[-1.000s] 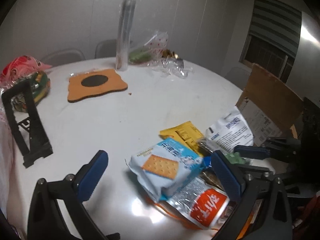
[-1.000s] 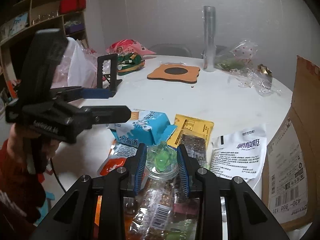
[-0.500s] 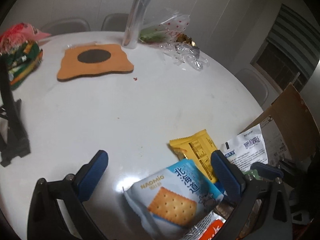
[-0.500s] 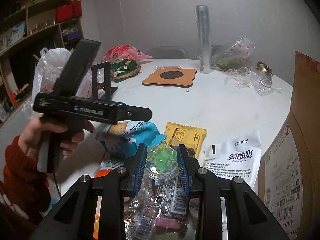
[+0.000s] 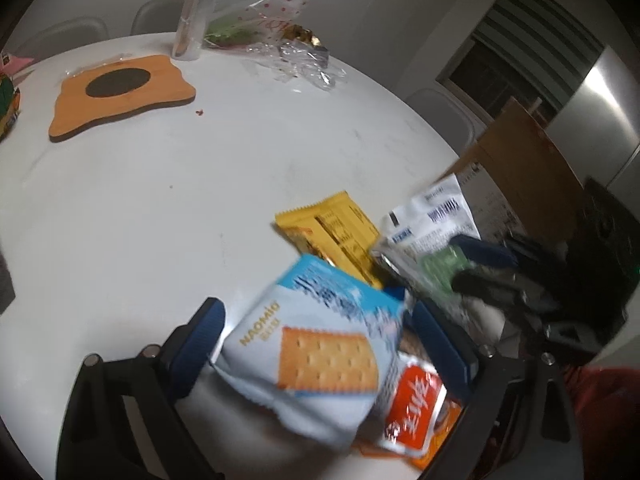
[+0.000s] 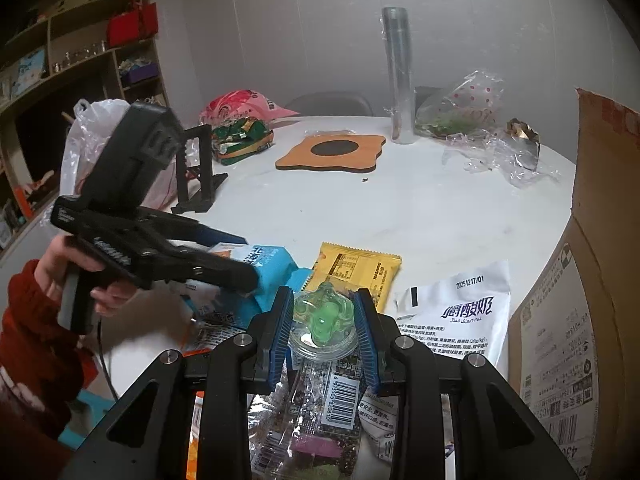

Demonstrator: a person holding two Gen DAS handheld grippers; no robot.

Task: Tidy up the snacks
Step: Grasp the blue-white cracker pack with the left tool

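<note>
A pile of snacks lies at the near edge of the round white table [image 5: 168, 184]. My left gripper [image 5: 320, 332] has its jaws around the blue cracker pack [image 5: 316, 352], pads close to its sides; contact is blurred. In the right wrist view the left gripper [image 6: 236, 268] reaches over the blue cracker pack [image 6: 272, 264]. My right gripper [image 6: 324, 320] is shut on a clear cup of green jelly [image 6: 324, 320], above a clear barcoded packet [image 6: 320, 408]. A yellow packet [image 6: 356, 268] and a white pouch [image 6: 460, 312] lie beside it. A red-and-white sachet [image 5: 412, 408] lies under the cracker pack.
An open cardboard box [image 6: 600, 280] stands at the table's right edge. Farther back are a wooden trivet [image 6: 332, 152], a tall clear tube [image 6: 398, 76], crumpled plastic bags [image 6: 480, 128], a black stand [image 6: 198, 172] and a green and pink snack bag [image 6: 240, 128].
The left gripper has moved down and forward over the blue cracker pack and its jaws have narrowed around it. The right gripper still holds the jelly cup, nearly still.
</note>
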